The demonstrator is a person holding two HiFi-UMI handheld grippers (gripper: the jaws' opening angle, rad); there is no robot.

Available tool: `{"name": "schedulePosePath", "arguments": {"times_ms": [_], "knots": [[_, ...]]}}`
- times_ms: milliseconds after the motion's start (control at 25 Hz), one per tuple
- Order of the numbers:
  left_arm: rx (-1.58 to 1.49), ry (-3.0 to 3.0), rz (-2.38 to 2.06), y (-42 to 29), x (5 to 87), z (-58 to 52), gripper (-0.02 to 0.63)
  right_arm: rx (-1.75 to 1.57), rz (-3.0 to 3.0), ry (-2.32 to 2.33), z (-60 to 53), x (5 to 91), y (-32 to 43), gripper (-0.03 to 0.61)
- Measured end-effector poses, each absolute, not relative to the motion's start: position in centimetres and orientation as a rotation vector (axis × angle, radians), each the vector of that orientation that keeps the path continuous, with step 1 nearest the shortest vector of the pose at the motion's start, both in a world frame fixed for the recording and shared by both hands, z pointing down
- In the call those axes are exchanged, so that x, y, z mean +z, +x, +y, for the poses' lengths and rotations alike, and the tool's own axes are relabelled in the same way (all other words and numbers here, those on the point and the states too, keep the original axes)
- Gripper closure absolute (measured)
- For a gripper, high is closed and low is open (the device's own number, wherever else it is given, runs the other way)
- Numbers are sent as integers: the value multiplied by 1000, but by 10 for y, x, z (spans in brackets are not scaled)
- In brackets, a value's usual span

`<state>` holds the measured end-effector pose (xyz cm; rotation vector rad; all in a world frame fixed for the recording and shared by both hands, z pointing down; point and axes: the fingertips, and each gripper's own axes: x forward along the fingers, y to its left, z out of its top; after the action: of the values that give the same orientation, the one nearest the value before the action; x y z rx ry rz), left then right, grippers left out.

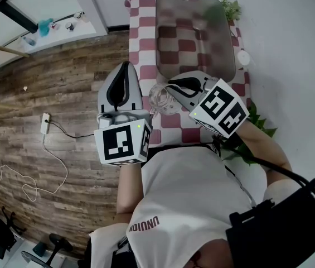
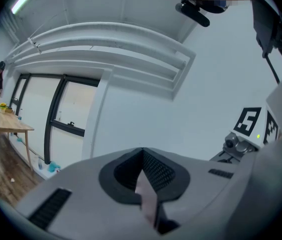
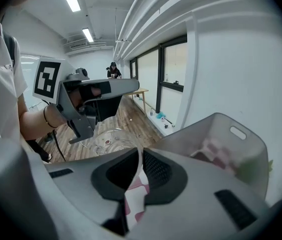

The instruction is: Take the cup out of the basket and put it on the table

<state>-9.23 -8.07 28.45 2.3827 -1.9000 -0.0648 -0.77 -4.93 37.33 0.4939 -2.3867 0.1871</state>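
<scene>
Cup (image 1: 161, 98) is already out of the basket (image 1: 224, 43), held just beside it over the checked table (image 1: 139, 35) with its clear rim pinched in the right gripper (image 3: 140, 156). The left gripper (image 2: 141, 156) is closed on nothing (idle, aimed away). Next I would lower the cup upright and release it.
</scene>
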Motion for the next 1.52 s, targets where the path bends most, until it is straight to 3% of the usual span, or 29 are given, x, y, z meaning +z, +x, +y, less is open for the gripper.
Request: {"name": "schedulePosePath", "arguments": {"times_ms": [1520], "knots": [[1, 2399, -1857, -91, 300, -67, 603, 332, -2266, 435, -14, 449, -6, 538]]}}
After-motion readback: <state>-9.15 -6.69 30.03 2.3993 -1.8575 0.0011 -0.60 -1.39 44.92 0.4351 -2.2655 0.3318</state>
